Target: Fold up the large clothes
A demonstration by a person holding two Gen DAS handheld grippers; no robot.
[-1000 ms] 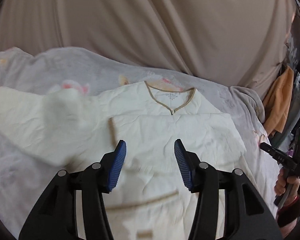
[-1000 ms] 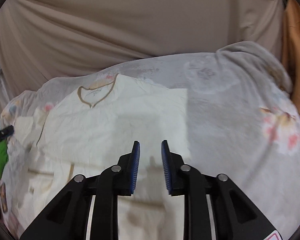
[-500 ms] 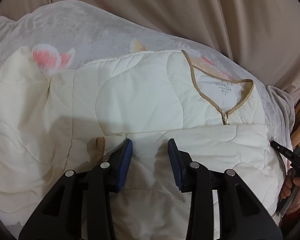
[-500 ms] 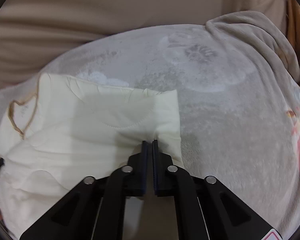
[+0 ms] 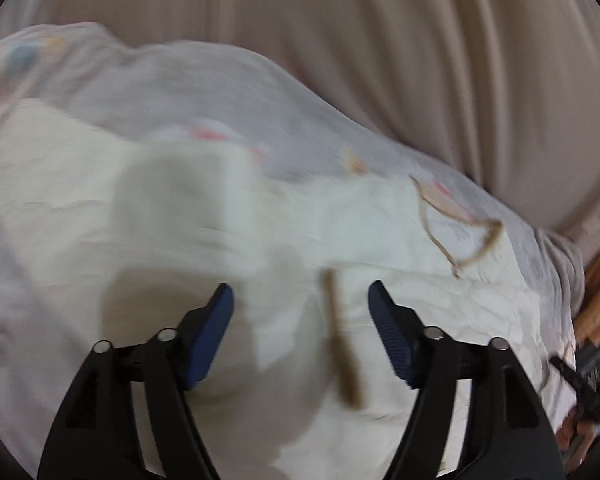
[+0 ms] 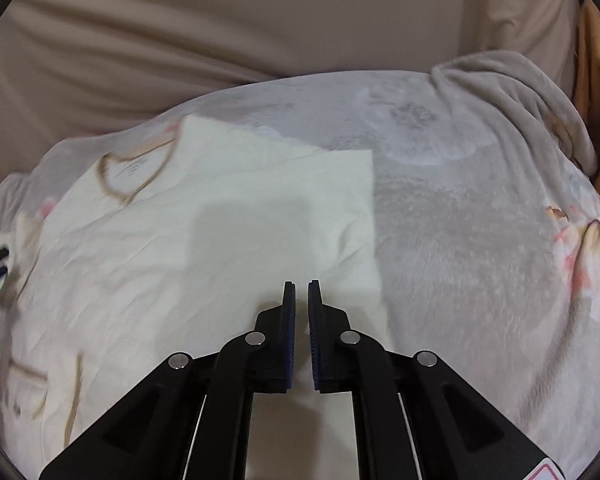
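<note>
A cream quilted jacket (image 5: 380, 220) (image 6: 220, 240) with a tan-trimmed collar (image 5: 460, 240) (image 6: 132, 184) lies flat on a pale floral blanket (image 5: 180, 80) (image 6: 460, 240). My left gripper (image 5: 300, 290) hovers over the jacket's front, its jaws opening wide. A tan cuff strip (image 5: 340, 340) and a blurred sleeve (image 5: 188, 200) lie below and between the fingers, untouched by the pads. My right gripper (image 6: 301, 285) sits over the folded right edge of the jacket. Its jaws are opening from a narrow gap, with nothing pinched between them.
A beige curtain (image 5: 380, 40) hangs behind the bed. A grey throw (image 6: 520, 92) is bunched at the back right, beside an orange garment (image 6: 596, 80). A hand (image 5: 576, 436) shows at the left wrist view's right edge.
The left gripper let go of the sleeve cuff, opened wide and pulled back; its view is blurred. The right gripper, shut on the jacket's edge before, has lifted and parted slightly.
</note>
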